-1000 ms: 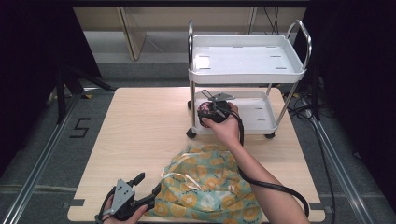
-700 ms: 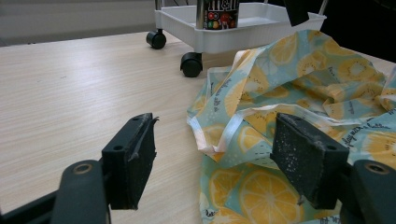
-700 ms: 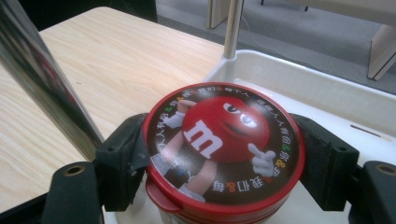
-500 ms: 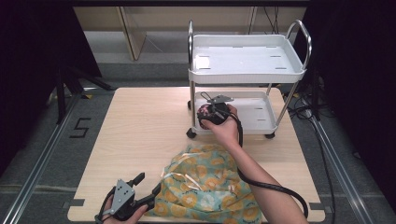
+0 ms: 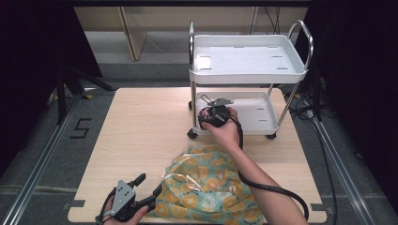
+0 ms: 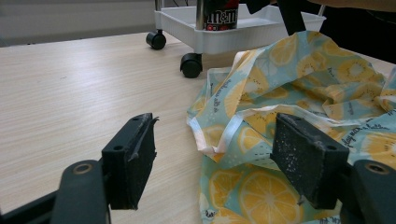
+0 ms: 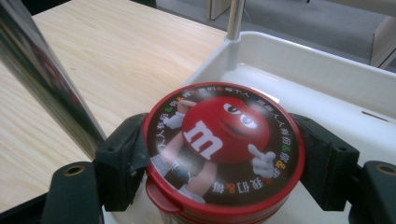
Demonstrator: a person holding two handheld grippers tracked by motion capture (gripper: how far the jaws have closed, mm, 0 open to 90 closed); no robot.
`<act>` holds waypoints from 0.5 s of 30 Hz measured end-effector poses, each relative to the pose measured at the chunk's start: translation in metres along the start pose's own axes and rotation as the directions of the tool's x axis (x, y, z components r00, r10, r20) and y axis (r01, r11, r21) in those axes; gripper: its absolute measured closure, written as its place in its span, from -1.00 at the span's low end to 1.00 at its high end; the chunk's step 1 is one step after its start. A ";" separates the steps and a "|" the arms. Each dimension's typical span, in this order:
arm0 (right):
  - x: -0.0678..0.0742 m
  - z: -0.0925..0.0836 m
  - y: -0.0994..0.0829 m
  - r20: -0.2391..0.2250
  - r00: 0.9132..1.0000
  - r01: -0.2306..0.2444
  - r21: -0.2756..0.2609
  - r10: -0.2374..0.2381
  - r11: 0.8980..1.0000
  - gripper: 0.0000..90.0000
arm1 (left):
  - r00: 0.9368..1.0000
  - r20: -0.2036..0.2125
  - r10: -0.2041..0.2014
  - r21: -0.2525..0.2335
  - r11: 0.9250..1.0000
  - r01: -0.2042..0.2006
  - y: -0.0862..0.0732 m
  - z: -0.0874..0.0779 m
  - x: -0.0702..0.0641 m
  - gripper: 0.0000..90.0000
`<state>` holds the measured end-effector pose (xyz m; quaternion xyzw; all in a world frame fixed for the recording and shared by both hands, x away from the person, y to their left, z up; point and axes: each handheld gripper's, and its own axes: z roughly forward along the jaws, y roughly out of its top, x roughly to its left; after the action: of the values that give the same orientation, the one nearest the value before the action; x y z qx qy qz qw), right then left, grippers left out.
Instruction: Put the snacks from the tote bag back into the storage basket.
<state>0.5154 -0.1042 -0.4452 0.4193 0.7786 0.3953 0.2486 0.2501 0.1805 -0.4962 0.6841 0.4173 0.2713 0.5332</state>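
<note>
Even overhead light falls on the pale wooden worktop (image 5: 141,140), while the surroundings to left and right drop into near black. A bright patch of glare sits on the upper tray of the white cart (image 5: 204,62). Shadows under the cart are soft and short. In the right gripper view the chrome post (image 7: 46,79) is blurred and streaked with reflections, and the red lid (image 7: 224,149) is sharp. In the left gripper view the near jaws are slightly soft.

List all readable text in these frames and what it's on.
"m": white letter on the can lid, held by the right gripper.
"m&m": can side.
"5": floor mark.
Ring of characters round the lid: not legible.
Script on the lemon-print cloth: too blurred.
</note>
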 end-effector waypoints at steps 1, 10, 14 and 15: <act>0.000 0.000 0.000 0.000 1.000 -0.002 0.003 0.002 1.000 -0.41 | 1.000 -0.001 0.007 0.007 1.000 -0.007 0.000 0.000 0.001 -0.34; 0.001 -0.001 -0.002 0.024 0.998 -0.054 0.020 0.054 0.998 -0.41 | 1.000 0.000 0.006 0.006 1.000 -0.006 0.000 0.000 0.000 -0.34; 0.001 0.000 -0.002 0.028 0.999 -0.045 0.027 0.044 0.999 -0.41 | 1.000 -0.001 0.006 0.006 1.000 -0.006 0.000 -0.001 0.001 -0.34; 0.002 0.000 -0.001 0.031 0.999 -0.046 0.030 0.045 0.998 -0.41 | 1.000 0.000 0.006 0.006 1.000 -0.006 0.000 0.000 0.001 -0.34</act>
<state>0.5136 -0.1032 -0.4463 0.4466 0.7711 0.3822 0.2448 0.2502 0.1813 -0.4960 0.6868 0.4163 0.2718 0.5303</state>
